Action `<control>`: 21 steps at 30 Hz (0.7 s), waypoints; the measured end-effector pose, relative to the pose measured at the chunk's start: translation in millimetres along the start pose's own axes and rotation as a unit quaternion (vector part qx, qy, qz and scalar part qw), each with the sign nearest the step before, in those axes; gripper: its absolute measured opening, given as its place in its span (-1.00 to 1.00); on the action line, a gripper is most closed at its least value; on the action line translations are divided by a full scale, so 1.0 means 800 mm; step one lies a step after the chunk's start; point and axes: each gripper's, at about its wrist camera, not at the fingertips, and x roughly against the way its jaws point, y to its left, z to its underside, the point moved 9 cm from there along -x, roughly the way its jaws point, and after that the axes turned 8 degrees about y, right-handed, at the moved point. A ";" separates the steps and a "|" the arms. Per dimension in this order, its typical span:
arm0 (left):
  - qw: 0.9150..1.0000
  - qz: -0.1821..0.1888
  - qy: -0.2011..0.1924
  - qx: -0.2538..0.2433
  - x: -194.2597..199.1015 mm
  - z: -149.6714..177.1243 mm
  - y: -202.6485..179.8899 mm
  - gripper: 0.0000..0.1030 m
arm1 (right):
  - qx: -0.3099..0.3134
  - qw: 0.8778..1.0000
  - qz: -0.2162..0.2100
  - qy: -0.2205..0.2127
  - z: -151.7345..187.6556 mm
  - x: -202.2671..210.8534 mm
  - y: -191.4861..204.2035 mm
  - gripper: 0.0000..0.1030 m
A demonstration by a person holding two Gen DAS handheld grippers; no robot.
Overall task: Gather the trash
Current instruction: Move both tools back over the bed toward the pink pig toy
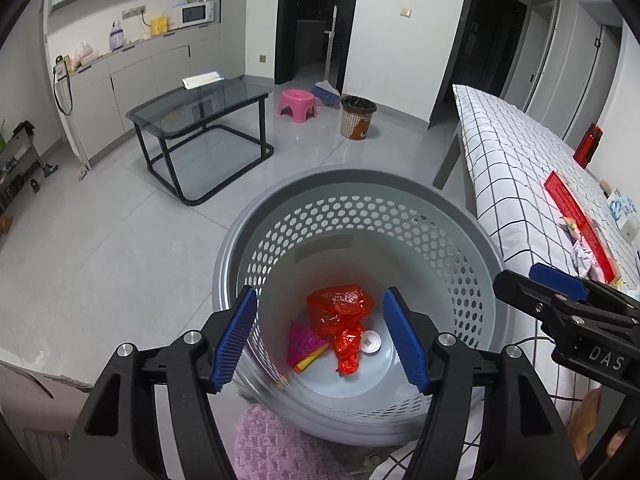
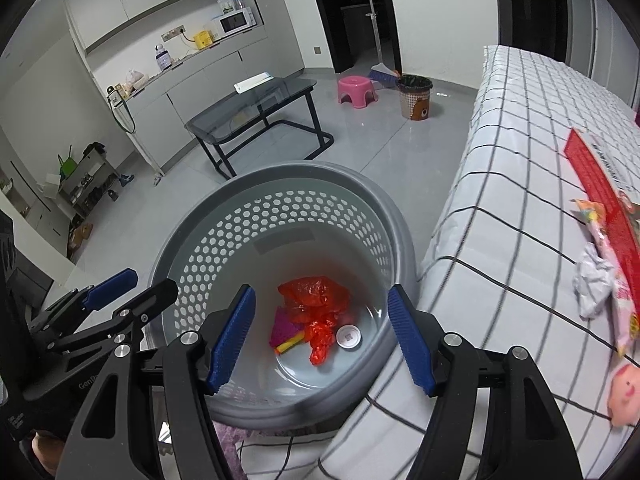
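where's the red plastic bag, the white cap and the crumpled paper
red plastic bag (image 1: 340, 305), left wrist view, on its bunched upper part in the basket
white cap (image 2: 349, 336), right wrist view, on its round top
crumpled paper (image 2: 594, 280), right wrist view, on its middle folds

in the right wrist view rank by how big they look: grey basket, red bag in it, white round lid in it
1. grey basket
2. red bag
3. white round lid
All sit together, so nearness barely skews it.

A red plastic bag (image 1: 340, 308) is seen at frame centre inside the grey perforated basket (image 1: 360, 216), framed by the parted left gripper (image 1: 320, 340).
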 end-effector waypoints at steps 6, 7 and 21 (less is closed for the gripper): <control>1.000 0.008 -0.014 -0.011 0.014 0.000 -0.021 0.41 | -0.017 0.999 0.013 -0.024 0.017 0.038 -0.020 0.37; 1.000 0.012 -0.015 -0.017 0.016 0.000 -0.029 0.42 | -0.023 0.999 0.017 -0.029 0.021 0.046 -0.027 0.39; 0.993 0.081 -0.021 -0.085 0.032 0.007 -0.176 0.53 | -0.149 0.975 0.145 -0.080 0.115 0.177 -0.208 0.42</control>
